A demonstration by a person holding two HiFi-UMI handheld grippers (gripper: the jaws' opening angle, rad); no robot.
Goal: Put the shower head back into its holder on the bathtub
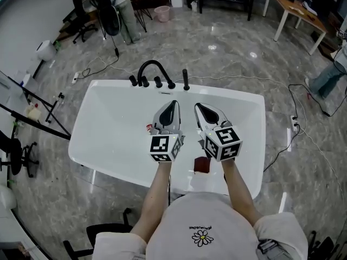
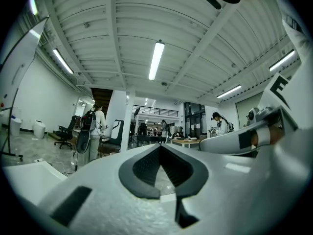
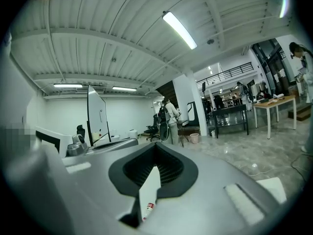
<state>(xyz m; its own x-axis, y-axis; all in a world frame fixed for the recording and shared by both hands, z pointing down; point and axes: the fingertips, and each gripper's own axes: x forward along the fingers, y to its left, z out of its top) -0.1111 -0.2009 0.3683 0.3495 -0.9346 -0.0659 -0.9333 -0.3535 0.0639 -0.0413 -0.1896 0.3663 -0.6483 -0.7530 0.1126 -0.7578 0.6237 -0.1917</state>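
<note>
A white bathtub (image 1: 108, 102) lies below me, with a black arched faucet (image 1: 154, 66) and black knobs on its far rim. At the right end of that row a slim black upright piece (image 1: 186, 79) stands on the rim; it looks like the shower head in its holder. My left gripper (image 1: 174, 103) and right gripper (image 1: 198, 106) hover side by side over the tub's middle, pointing at the faucet, well short of it. Both are shut with nothing between the jaws (image 2: 161, 148) (image 3: 155, 146). Neither gripper view shows the faucet or the upright piece.
A small red-capped item (image 1: 149, 128) lies inside the tub by the left gripper. A dark red object (image 1: 201, 164) sits near the tub's near rim. Cables (image 1: 303, 91) trail over the marble floor; a person (image 1: 122, 10), chairs and tables stand farther back.
</note>
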